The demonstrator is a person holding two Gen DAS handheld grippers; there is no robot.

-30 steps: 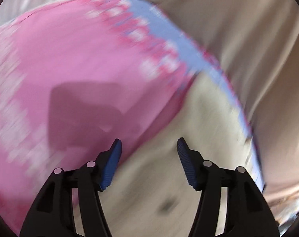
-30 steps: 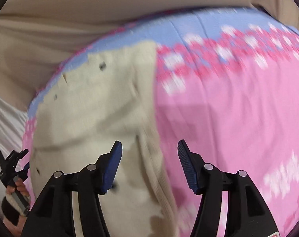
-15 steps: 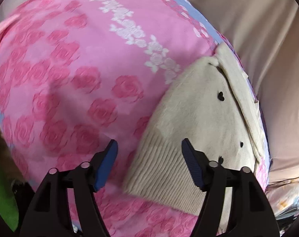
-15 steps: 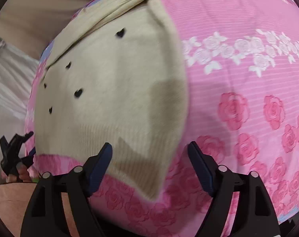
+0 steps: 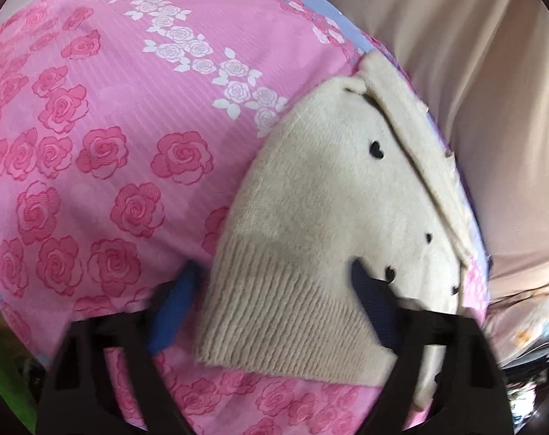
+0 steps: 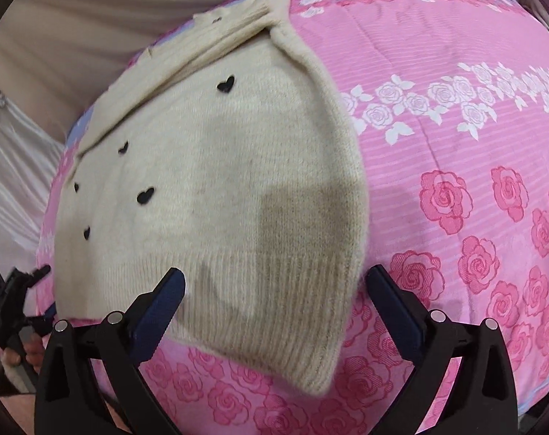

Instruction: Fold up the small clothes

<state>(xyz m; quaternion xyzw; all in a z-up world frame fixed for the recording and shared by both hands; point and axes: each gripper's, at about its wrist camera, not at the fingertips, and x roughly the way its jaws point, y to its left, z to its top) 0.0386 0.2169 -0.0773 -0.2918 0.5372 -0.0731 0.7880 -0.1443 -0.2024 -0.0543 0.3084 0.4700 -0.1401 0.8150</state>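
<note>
The pink rose-printed sheet [image 6: 455, 166] is spread flat as the work surface. The cream knitted sweater with black hearts [image 6: 209, 181] is laid on it, part-folded. The left hand-held gripper [image 5: 274, 304] and right hand-held gripper [image 6: 274, 308] are held wide, empty, astride the ribbed hem [image 6: 274, 308], presumably for the next fold.

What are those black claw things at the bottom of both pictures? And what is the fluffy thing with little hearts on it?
Those claws are tools a person holds, one in each hand. Each has a camera looking out along its two blue-tipped fingers, so one picture comes from the left hand-held gripper and the other from the right hand-held gripper. The fluffy thing is a small cream sweater with tiny black hearts, lying partly folded on a pink sheet printed with roses. Both grippers are open around its ribbed bottom edge, and neither is holding anything. At the left edge of the right picture you can glimpse the other gripper too.
</note>
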